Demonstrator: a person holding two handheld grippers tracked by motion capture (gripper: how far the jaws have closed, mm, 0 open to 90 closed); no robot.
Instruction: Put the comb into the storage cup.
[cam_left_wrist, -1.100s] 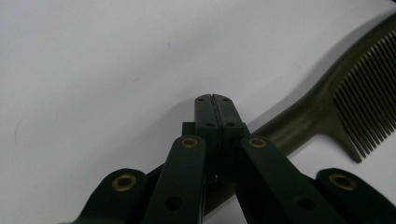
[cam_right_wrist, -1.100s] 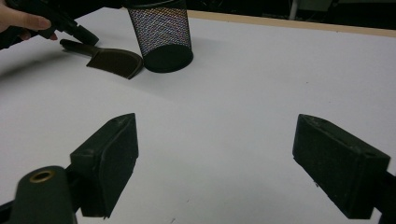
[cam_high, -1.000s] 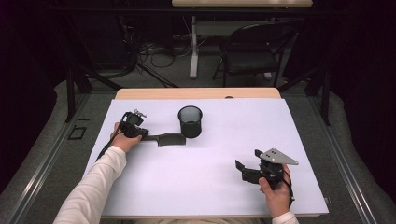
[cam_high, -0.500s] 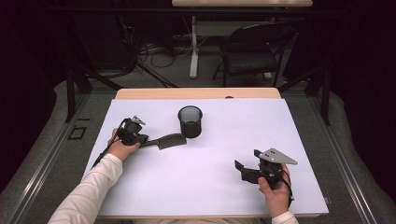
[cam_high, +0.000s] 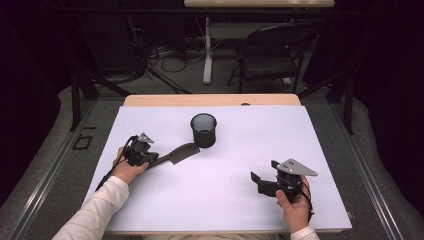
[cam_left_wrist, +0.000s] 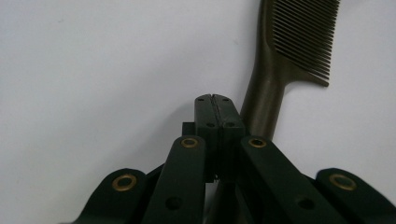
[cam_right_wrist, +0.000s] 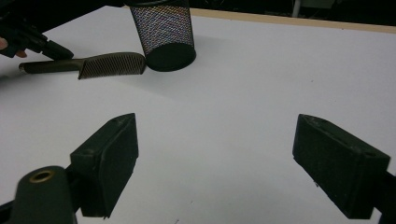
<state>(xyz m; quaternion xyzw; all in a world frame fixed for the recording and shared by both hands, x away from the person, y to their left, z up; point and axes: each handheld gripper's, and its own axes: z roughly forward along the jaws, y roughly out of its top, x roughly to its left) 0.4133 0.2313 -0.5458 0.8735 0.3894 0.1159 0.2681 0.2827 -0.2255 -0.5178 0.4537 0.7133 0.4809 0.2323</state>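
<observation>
Since a second ago the left gripper (cam_high: 152, 161) has drawn back toward the near-left of the table, and the dark comb (cam_high: 179, 152) has come with it: its toothed head was touching the mesh cup (cam_high: 203, 129) then and now lies just below and left of the cup's base, close to it. In the left gripper view the two jaws are pressed flat together with nothing between their tips; the comb's handle (cam_left_wrist: 261, 100) runs along the right side of the jaws, lying on the white table cover (cam_left_wrist: 93, 70), so the grip is not on the comb at the tips. Whether the handle touches the jaw body lower down I cannot tell.

Over at the near-right, the right gripper (cam_high: 262, 184) sits in the person's right hand (cam_high: 294, 205) where it was before, jaws spread wide and empty. Its own view looks across bare white surface to the black mesh cup (cam_right_wrist: 162, 30), standing upright, with the comb (cam_right_wrist: 93, 65) lying flat beside it, teeth end nearest the cup.

Beyond the table's wooden far edge (cam_high: 210, 100) stands a folding chair (cam_high: 272, 55), with cables (cam_high: 160, 55) on the floor.
</observation>
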